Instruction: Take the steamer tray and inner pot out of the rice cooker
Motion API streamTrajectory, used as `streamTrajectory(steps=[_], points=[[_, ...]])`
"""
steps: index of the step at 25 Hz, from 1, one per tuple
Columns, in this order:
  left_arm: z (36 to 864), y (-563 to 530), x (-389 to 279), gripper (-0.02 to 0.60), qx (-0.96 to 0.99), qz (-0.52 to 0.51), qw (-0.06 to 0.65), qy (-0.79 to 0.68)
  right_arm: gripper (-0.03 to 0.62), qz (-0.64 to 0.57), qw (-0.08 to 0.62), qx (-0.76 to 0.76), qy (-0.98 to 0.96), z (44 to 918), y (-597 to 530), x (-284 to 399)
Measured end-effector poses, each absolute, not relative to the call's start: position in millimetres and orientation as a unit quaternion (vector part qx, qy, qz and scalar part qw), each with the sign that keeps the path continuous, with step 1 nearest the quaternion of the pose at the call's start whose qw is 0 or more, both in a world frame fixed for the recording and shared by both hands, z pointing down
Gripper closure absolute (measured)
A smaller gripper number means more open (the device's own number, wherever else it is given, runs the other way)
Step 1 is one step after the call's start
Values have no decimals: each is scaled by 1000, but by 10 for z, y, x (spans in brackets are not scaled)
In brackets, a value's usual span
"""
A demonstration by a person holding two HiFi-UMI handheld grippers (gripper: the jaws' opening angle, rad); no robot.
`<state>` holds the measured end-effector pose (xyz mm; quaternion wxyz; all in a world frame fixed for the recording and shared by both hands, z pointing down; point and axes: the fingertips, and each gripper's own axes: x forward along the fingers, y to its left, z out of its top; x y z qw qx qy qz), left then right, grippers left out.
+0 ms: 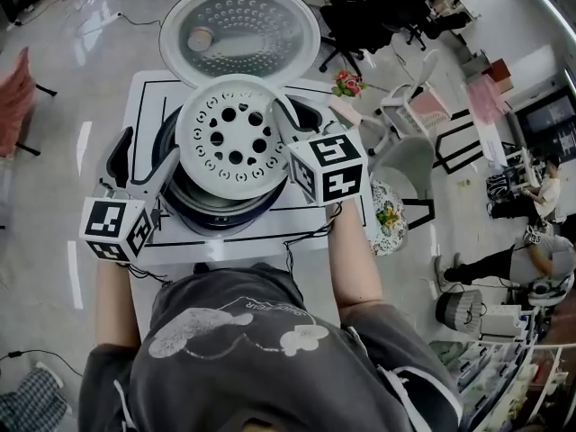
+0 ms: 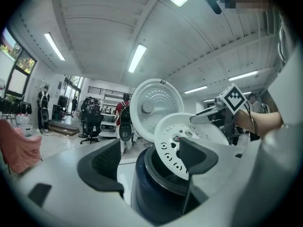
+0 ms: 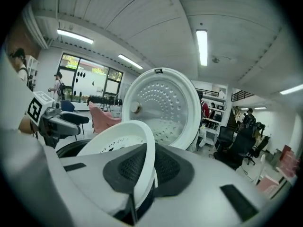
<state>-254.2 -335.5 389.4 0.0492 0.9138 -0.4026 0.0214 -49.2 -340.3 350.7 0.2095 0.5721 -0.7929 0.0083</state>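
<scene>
On table (image 1: 148,106), cooker (image 1: 216,216), with lid (image 1: 239,34) open behind it. Over cooker's mouth, tilted, tray (image 1: 236,136), its right rim pinched in right gripper (image 1: 284,117). At cooker's left wall, left gripper (image 1: 148,148), jaws apart astride that wall. Behind and right of cooker, flowers (image 1: 347,84); right of table, chair (image 1: 409,165).

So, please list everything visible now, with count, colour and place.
steamer tray: 1, white, tilted above the cooker
rice cooker: 1, dark blue, on the table
lid: 1, white, open behind the cooker
inner pot: 1, dark, in the cooker, mostly hidden
table: 1, white with black lines, under the cooker
flowers: 1 bunch, pink, right of the table
left gripper: 1, grey, open, astride the cooker
right gripper: 1, grey, shut on the steamer tray's rim
</scene>
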Motion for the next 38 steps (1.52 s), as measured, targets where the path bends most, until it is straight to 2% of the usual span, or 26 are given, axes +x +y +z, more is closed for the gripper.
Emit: streamTrajectory(steps=[8,13,18,31,38], points=[[3884,-3281,-2450,192,905,22,40,-422,540,18,138,567,-812,3302,-3292,-259],[3404,-3081,-1556,192,902,30,22,-430,540,40,97,568,-816,2897,-3082,821],[3242,-2836,-1096,192,908,39,9,-418,540,68,76,568,-817,2930,-2924,1309],[3099,-2379,702,193,933,17,27,-357,540,141,86,647,-745,3759,-2545,3230],[3442,-2238,1548,192,943,6,62,-326,540,179,126,640,-736,4419,-2581,3681]])
